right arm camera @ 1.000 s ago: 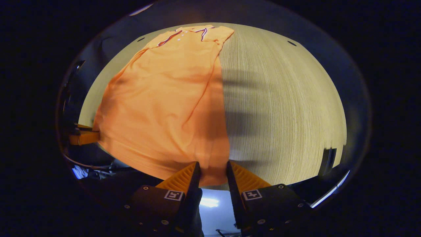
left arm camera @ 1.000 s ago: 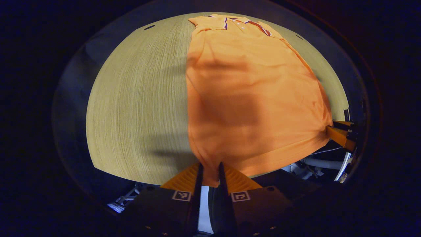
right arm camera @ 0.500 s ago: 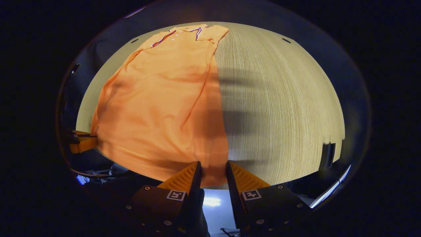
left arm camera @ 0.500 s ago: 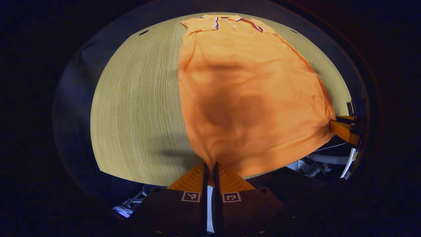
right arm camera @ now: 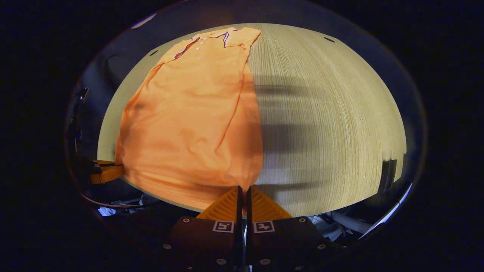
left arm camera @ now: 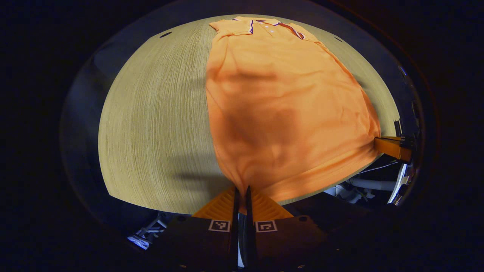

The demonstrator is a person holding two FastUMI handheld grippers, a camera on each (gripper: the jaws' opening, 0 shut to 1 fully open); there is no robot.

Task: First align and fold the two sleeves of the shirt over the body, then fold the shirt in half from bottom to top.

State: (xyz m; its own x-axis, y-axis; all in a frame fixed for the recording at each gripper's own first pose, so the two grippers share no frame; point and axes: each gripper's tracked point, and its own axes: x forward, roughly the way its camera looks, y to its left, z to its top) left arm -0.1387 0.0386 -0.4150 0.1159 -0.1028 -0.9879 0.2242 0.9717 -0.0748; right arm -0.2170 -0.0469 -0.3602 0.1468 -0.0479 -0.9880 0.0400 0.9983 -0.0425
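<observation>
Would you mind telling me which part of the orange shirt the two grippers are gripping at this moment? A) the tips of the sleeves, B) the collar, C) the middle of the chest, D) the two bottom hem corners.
D: the left gripper and the right gripper each have their fingers closed on a corner of the bottom hem of the orange shirt, while the collar lies at the table's far side.

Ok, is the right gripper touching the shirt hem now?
Touching. The right gripper view shows the right gripper closed with the shirt hem corner pinched between its jaws at the table edge.
</observation>
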